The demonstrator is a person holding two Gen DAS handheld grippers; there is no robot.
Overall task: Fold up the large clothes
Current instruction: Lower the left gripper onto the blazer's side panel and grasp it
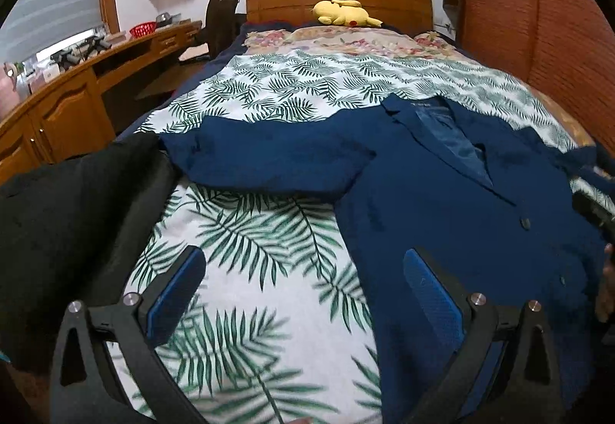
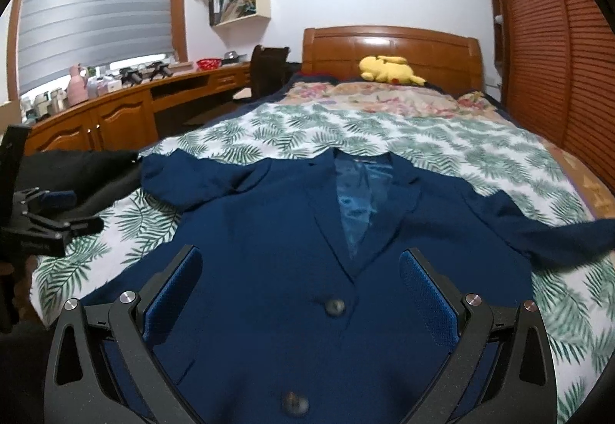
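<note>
Across the middle of both frames: blue jacket [image 2: 269, 293] spread flat on the leaf-print bed [image 2: 442, 151], front up, collar toward the headboard [image 2: 392, 51], 2 buttons showing low center. Right gripper [image 2: 300, 270] low center of its frame, jaws wide apart, holding nothing, right over the jacket's front. Left gripper [image 1: 303, 270] also spread wide and empty, straddling the jacket's left edge. Black garment [image 1: 77, 212] bunched at the left. Yellow plush [image 1: 344, 13] up top by the headboard.

Blue jacket [image 1: 442, 201] flat on leaf-print bedspread [image 1: 250, 231], open left hand-held gripper [image 1: 303, 270] above.
</note>
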